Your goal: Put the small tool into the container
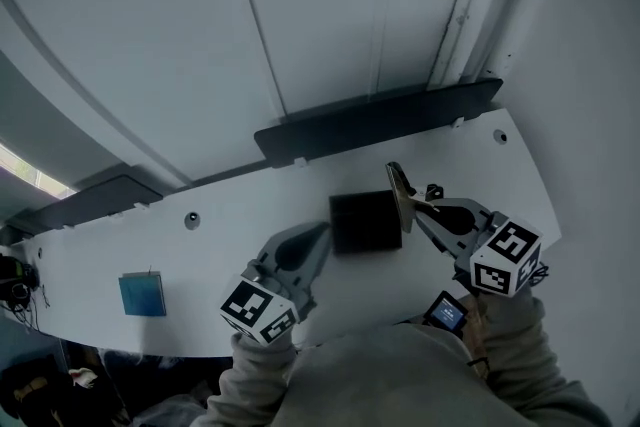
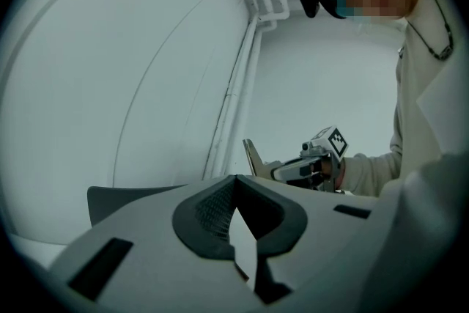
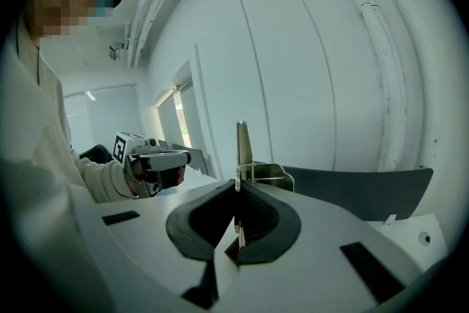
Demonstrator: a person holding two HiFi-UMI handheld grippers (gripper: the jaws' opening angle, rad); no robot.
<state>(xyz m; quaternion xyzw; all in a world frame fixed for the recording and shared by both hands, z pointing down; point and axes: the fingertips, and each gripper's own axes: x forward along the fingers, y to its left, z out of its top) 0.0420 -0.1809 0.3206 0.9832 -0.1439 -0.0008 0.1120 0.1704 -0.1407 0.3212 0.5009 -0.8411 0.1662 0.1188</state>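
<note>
Small tool (image 1: 400,193) pinched at its lower end in the right hand-held gripper (image 1: 412,212), jaws closed tight on it. In the right gripper view, a thin flat metal strip (image 3: 242,146) standing straight up out of the jaw tips (image 3: 236,190), with a wire loop low beside it. From the head view, long axis running from the jaws toward the far edge of the desk (image 1: 200,255), leaning a little leftward.

Hangs at the right side of the container (image 1: 365,223), a dark open box at mid-desk, between far and near edges. Lies so close that the strip's lower part overlaps the box's right wall in the head view; height above the rim not readable. Needs, by judgement, only a short carry leftward over the opening, then a lowering and a release; right hand plainly the one for it.

Left hand-held gripper (image 1: 318,237) just beside the box's left near corner, jaws together (image 2: 234,183) with nothing between them, well placed to steady the box but apart from it or barely touching; cannot tell which.

Farther out: dark rail (image 1: 380,120) along the far edge, blue square (image 1: 143,294) well off toward the left near corner. Nothing standing between tool and opening.
</note>
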